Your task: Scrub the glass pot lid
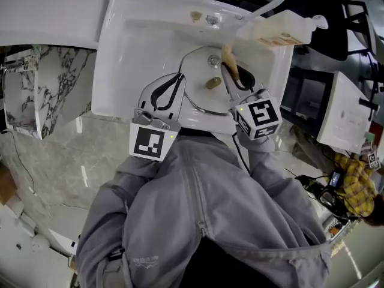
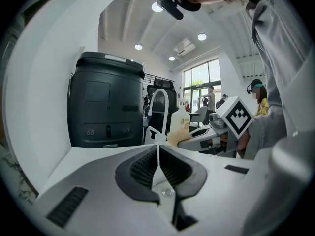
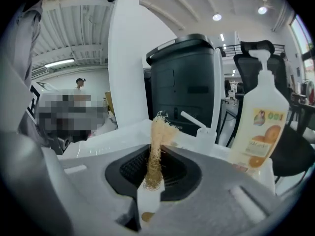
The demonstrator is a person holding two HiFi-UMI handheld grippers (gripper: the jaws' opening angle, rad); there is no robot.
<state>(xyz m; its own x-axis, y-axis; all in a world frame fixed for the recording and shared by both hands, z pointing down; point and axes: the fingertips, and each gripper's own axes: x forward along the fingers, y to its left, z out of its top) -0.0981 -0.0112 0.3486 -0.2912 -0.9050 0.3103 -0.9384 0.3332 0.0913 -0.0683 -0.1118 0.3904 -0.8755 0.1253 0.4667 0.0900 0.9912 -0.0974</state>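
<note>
The glass pot lid [image 1: 201, 104] lies in the white sink's basin [image 1: 138, 53], its brown knob [image 1: 213, 83] facing up. My left gripper [image 1: 179, 77] hangs over the lid's left rim. In its own view the left gripper [image 2: 158, 147] is shut, pads together with nothing seen between them. My right gripper [image 1: 227, 71] is over the lid's right side and shut on a tan fibrous scrubber [image 1: 228, 55]. The right gripper view shows the scrubber [image 3: 156, 141] standing up out of the right gripper [image 3: 155, 149].
A faucet [image 1: 211, 20] sits at the basin's back edge, with the drain [image 1: 213, 59] below it. An orange-label soap bottle [image 1: 281, 33] [image 3: 260, 124] stands at the sink's right corner. A black bin [image 2: 106, 107] is behind. Marble floor lies to the left.
</note>
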